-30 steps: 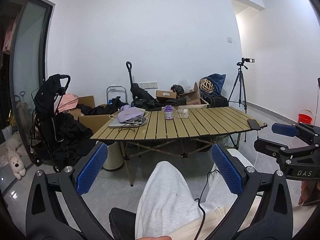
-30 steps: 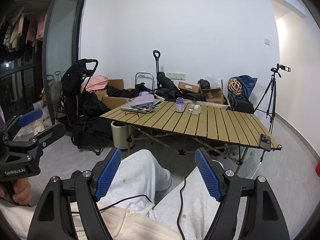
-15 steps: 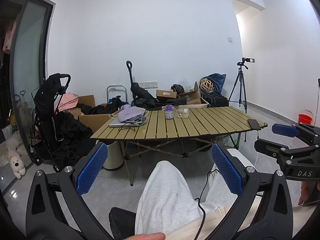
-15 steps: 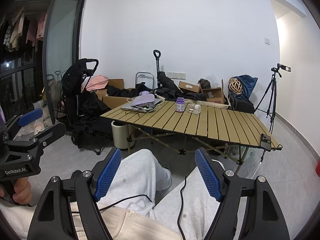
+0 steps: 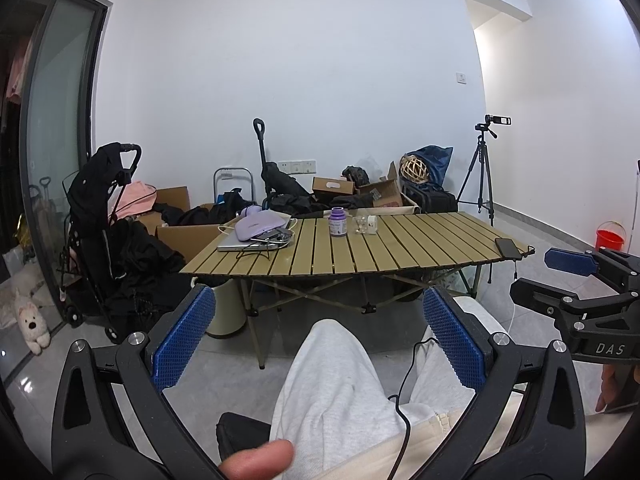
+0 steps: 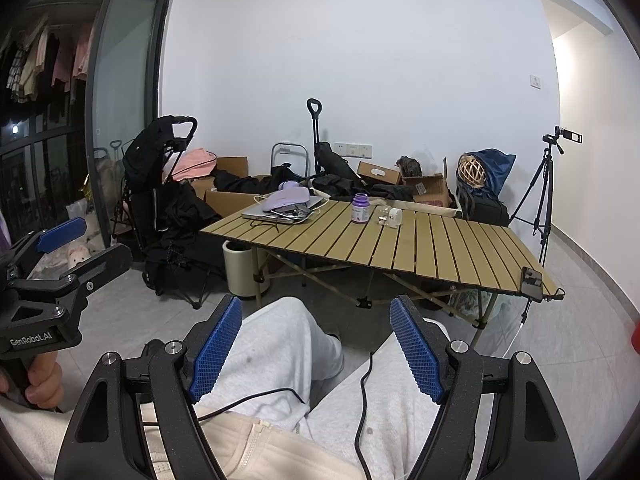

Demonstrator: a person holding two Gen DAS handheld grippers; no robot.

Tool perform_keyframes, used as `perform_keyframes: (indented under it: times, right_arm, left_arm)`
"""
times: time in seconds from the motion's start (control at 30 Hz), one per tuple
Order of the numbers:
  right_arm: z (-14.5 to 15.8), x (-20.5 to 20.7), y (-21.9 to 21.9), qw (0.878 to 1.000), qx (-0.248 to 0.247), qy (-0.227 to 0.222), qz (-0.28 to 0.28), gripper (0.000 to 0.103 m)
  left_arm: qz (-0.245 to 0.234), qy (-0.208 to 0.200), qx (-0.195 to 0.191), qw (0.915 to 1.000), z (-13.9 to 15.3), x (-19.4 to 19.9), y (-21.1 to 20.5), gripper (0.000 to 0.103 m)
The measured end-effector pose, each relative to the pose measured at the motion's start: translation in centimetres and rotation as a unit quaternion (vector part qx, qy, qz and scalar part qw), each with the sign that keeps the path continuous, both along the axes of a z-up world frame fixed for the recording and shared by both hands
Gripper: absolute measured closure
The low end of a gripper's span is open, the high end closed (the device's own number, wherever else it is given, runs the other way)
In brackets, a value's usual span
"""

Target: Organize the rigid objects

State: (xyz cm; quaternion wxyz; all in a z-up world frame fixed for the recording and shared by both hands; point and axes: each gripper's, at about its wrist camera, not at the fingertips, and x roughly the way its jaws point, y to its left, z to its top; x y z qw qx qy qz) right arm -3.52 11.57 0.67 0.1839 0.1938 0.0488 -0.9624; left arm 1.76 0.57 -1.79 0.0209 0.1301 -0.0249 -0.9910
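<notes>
Two grippers, left gripper (image 5: 318,340) and right gripper (image 6: 316,350), spread wide and empty above the lap; purple jar (image 5: 338,222) on the desk (image 5: 400,248) well ahead.

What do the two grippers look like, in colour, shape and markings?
The left gripper and the right gripper look alike: matte black angular frames with silver screws and two fingers faced with blue textured pads. Seen from the side, one body reads "GenRobot.AI" and the other "DAS". A black cable runs across the person's light grey trousers.
</notes>
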Motion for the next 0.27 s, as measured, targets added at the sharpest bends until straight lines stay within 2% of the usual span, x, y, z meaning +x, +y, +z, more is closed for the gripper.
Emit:
perform_keyframes:
  times: [0.27]
  right_arm:
    - [-0.05, -0.08, 0.02, 1.000, 0.001, -0.002, 0.002, 0.022]
  left_arm:
    - [-0.002, -0.003, 0.005, 1.0000, -0.25, -0.11, 0.12, 0.000]
